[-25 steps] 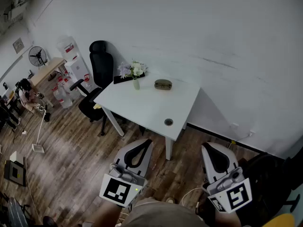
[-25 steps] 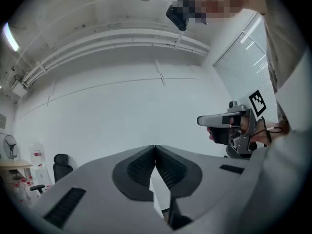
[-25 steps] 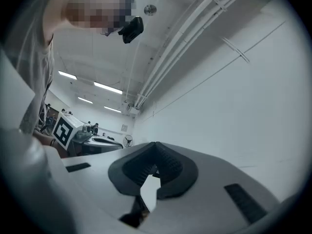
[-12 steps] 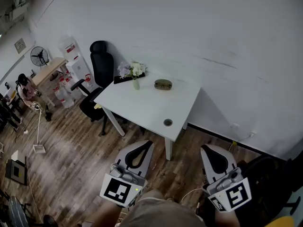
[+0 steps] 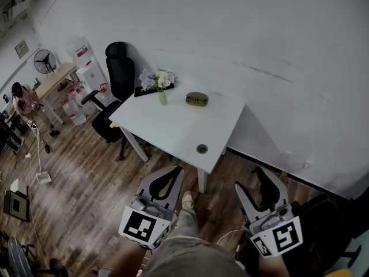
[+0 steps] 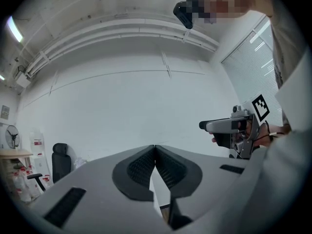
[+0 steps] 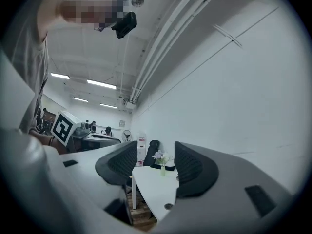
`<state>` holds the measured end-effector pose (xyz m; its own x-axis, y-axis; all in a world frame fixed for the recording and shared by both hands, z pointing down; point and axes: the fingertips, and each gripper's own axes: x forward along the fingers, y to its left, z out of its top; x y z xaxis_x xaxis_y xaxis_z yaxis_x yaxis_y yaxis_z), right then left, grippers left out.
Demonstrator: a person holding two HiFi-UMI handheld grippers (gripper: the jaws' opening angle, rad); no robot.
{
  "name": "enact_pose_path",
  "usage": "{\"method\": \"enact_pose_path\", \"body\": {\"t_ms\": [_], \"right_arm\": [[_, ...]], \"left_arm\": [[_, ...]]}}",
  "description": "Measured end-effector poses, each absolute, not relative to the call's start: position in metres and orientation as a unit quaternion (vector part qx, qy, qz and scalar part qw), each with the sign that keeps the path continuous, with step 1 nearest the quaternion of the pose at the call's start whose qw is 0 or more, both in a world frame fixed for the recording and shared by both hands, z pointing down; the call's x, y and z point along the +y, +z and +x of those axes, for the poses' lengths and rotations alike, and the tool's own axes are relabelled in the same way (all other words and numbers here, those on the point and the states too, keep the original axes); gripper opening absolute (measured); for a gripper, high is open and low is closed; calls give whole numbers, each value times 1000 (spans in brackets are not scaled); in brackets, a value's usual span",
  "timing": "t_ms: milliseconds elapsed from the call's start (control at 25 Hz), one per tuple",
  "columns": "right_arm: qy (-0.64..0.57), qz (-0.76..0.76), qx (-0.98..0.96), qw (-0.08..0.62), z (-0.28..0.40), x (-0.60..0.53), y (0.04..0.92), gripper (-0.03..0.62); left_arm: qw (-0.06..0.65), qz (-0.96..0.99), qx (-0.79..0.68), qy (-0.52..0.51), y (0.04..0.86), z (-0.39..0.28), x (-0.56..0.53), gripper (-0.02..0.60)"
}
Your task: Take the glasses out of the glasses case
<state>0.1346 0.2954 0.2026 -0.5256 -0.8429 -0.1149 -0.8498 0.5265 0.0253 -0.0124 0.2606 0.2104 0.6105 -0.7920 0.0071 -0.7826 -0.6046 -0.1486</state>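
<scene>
An olive oval glasses case (image 5: 198,98) lies shut on the white table (image 5: 173,126), near its far edge. Both grippers are held low in front of the table and well short of it, touching nothing. In the head view my left gripper (image 5: 174,171) is at the lower left with its jaws together. Its own view shows the left gripper (image 6: 155,148) shut on nothing. My right gripper (image 5: 266,176) is at the lower right; its jaws are opening. In its own view the right gripper (image 7: 156,155) frames the table with nothing between its fingers.
A small vase of flowers (image 5: 160,85) stands left of the case, by a dark flat object. The table has a round cable hole (image 5: 201,149) near its front edge. A black office chair (image 5: 115,68) stands at its left end. The wall lies behind, wooden floor below.
The right gripper's jaws have gone from together to apart. Both grippers have sunk a little in the head view. The left gripper stays shut.
</scene>
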Motion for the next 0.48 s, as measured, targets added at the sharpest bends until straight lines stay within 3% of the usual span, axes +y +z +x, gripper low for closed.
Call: {"method": "enact_pose_path", "body": {"t_ms": [480], "right_arm": [[-4, -501, 865, -6, 114, 203, 258, 249]], "left_arm": [[51, -903, 425, -31, 238, -27, 152, 16]]}}
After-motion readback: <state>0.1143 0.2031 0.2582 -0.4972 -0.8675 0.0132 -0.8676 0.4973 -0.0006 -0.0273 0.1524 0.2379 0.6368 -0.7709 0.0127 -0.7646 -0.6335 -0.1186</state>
